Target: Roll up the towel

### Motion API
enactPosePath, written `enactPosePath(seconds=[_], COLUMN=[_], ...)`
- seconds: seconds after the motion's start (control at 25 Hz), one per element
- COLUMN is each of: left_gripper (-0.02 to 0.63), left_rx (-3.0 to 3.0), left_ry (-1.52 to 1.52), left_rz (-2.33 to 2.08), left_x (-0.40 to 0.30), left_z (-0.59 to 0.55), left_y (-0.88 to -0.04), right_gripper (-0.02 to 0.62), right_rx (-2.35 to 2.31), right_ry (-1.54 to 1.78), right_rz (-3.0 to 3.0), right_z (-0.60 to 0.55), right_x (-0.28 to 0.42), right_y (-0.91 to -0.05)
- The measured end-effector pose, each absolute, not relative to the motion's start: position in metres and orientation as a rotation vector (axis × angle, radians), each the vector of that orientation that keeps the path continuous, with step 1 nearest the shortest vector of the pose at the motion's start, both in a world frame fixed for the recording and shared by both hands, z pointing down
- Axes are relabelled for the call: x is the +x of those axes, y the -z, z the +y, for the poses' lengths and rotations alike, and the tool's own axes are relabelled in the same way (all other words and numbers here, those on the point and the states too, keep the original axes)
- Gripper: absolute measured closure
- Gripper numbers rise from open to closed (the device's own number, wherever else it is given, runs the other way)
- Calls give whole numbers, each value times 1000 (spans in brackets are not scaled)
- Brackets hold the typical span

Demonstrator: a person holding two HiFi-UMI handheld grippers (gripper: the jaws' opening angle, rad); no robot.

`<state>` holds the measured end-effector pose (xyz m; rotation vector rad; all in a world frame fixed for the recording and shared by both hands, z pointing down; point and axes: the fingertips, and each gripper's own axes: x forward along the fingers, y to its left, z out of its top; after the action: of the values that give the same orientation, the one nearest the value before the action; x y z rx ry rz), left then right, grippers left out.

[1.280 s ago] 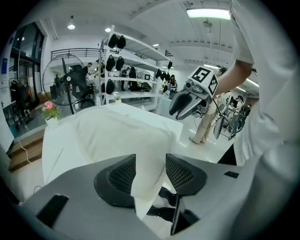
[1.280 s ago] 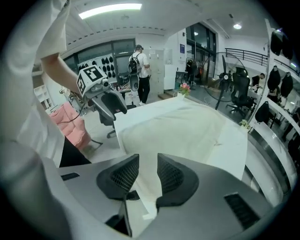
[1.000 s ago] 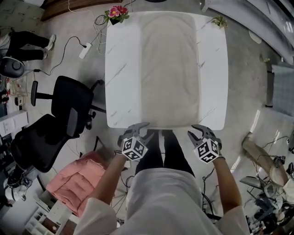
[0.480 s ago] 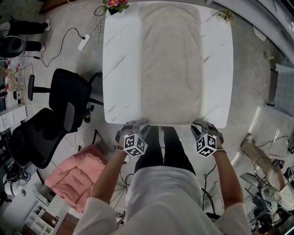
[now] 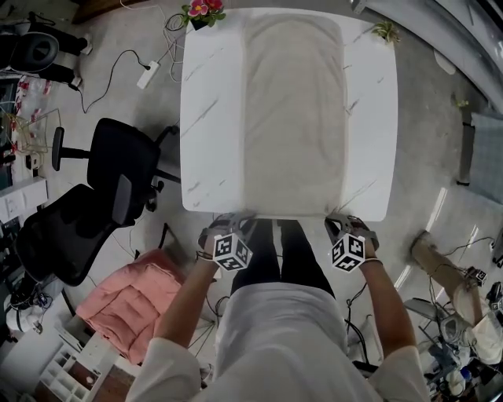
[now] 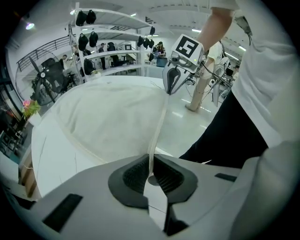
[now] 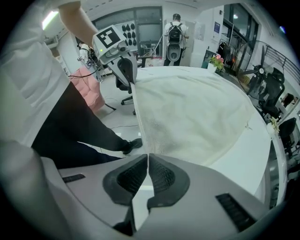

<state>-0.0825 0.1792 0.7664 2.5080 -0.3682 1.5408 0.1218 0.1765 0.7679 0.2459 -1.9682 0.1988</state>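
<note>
A beige towel (image 5: 291, 118) lies spread flat along the white marble table (image 5: 212, 118). My left gripper (image 5: 236, 221) is at the towel's near left corner and my right gripper (image 5: 339, 222) at its near right corner. In the left gripper view the towel's (image 6: 112, 122) hem runs straight into my left gripper (image 6: 151, 164), whose jaws have just been closing and now pinch it. In the right gripper view my right gripper (image 7: 147, 161) has likewise just closed on the towel's (image 7: 187, 112) near edge. Each view shows the other gripper (image 6: 172, 83) (image 7: 125, 70) on the same hem.
Two black office chairs (image 5: 118, 180) stand left of the table, with a pink cloth heap (image 5: 130, 302) on the floor nearer me. A flower pot (image 5: 200, 12) and a small plant (image 5: 383, 31) sit at the table's far corners. A power strip (image 5: 145, 78) lies on the floor.
Both grippers came down and in to the table's near edge, and their jaws went from wide open to shut on the towel's near hem.
</note>
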Motion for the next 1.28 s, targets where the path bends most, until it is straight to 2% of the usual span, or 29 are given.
enactPosePath(seconds=[0.32, 0.88, 0.92, 0.96, 1.08, 1.28], left_gripper=[561, 551, 542, 505, 423, 373], left_rx=[2471, 2427, 2433, 2441, 2444, 2366], left_ry=[-1522, -1511, -1533, -1560, -1610, -1505], left_rz=[-252, -251, -277, -305, -394, -491], left_x=[-88, -84, -84, -85, -90, -93], left_z=[204, 136, 130, 126, 116, 108], left_y=[-750, -741, -744, -747, -755, -756], right_gripper=[572, 569, 571, 555, 488, 445], right_rx=[143, 225, 249, 273, 334, 433], right_ry=[-310, -356, -335, -314, -284, -295], right_rz=[-1988, -1959, -1952, -1945, -1927, -1918], right_z=[209, 127, 122, 118, 111, 101], right_x=[117, 121, 122, 122, 125, 133], right_y=[-746, -738, -741, -743, -751, -757])
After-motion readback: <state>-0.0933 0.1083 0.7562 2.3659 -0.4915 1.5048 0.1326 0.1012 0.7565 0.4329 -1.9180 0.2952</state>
